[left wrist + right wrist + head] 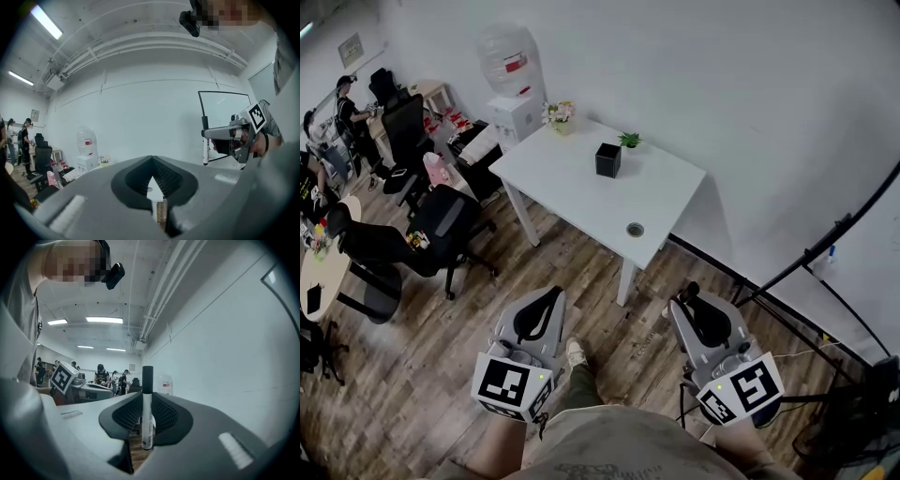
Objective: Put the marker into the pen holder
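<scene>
I hold a white marker with a black cap [147, 408] upright in my right gripper [146, 420], whose jaws are shut on its barrel. In the head view that gripper [684, 300] hovers over the wooden floor, in front of the white table [656, 202], with the marker's cap [689, 292] poking out. The black square pen holder [607, 159] stands on the table's far half, well ahead of both grippers. My left gripper [553, 295] is shut with nothing in it, its jaw tips meeting [151, 163]. The left gripper view also catches the marker [205, 143].
A small green plant [629, 141] and flowers [558, 114] stand on the table, with a round fitting [635, 229] near its front edge. A water dispenser [511, 70], black office chairs [441, 225] and seated people lie left. Black stand legs [806, 258] cross the right.
</scene>
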Demonstrator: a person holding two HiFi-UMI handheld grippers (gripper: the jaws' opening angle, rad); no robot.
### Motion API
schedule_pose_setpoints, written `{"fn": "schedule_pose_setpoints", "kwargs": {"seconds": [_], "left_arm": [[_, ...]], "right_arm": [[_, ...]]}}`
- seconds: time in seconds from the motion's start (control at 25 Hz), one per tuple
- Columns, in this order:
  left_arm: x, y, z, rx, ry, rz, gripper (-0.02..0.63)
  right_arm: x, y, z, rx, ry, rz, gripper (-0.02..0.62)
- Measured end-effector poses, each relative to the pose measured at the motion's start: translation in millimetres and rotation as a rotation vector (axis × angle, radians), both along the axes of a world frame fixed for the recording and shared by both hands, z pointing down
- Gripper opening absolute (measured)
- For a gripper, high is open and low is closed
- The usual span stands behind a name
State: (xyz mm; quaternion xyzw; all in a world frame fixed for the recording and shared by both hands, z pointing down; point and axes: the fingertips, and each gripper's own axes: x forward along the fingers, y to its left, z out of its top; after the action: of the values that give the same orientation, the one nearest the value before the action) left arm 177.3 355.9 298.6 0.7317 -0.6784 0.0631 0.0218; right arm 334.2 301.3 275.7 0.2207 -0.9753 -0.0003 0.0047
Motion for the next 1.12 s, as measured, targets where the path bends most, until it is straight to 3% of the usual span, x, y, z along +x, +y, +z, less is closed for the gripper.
{"fn": "schedule_pose_setpoints", "kwargs": {"seconds": [0.8, 1.12], "left_arm": [[-189.1, -166.8, 6.7, -0.035, 0.015, 0.125, 0.0], [-240.8, -201.9, 9.9, -0.028, 0.029, 0.133, 0.0]], "right_arm": [[-185.2, -169.5, -0.7, -0.03, 0.025, 0.138, 0.089], [-229.0, -208.5, 5.4, -0.043, 0.036, 0.175, 0.089]]}}
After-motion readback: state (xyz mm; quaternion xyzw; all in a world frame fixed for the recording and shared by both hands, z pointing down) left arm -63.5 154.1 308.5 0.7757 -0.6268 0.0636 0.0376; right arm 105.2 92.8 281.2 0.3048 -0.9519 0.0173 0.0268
